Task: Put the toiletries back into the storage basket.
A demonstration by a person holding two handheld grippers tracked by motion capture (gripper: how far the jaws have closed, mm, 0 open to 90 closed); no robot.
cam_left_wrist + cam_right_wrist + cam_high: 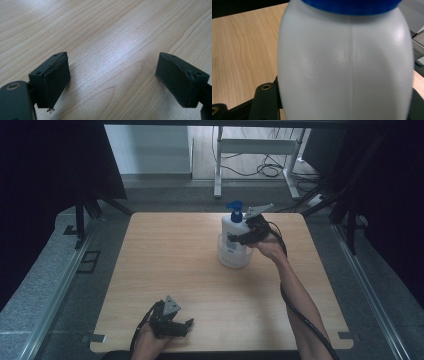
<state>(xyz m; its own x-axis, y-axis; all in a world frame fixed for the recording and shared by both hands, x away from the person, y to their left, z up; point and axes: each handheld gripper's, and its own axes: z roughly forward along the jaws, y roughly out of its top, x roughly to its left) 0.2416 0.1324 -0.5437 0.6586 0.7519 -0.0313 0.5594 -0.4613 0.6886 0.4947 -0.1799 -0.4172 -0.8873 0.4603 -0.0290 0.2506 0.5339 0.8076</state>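
A white pump bottle (233, 229) with a blue pump head (235, 210) stands upright in a clear round tub (223, 259) right of the table's middle. My right gripper (239, 238) reaches in from the right, and its jaws clasp the bottle's body at mid height. In the right gripper view the white bottle (347, 65) sits very close between the jaws and hides their tips. My left gripper (176, 324) rests low near the table's front edge; its fingers (56, 75) stand wide apart over bare wood, so the left gripper (112, 60) is open and holds nothing.
The light wooden table (165, 255) is bare to the left of the tub and in front of it. Dark curtains flank both sides. A white metal frame (255, 150) and cables lie on the floor beyond the far edge.
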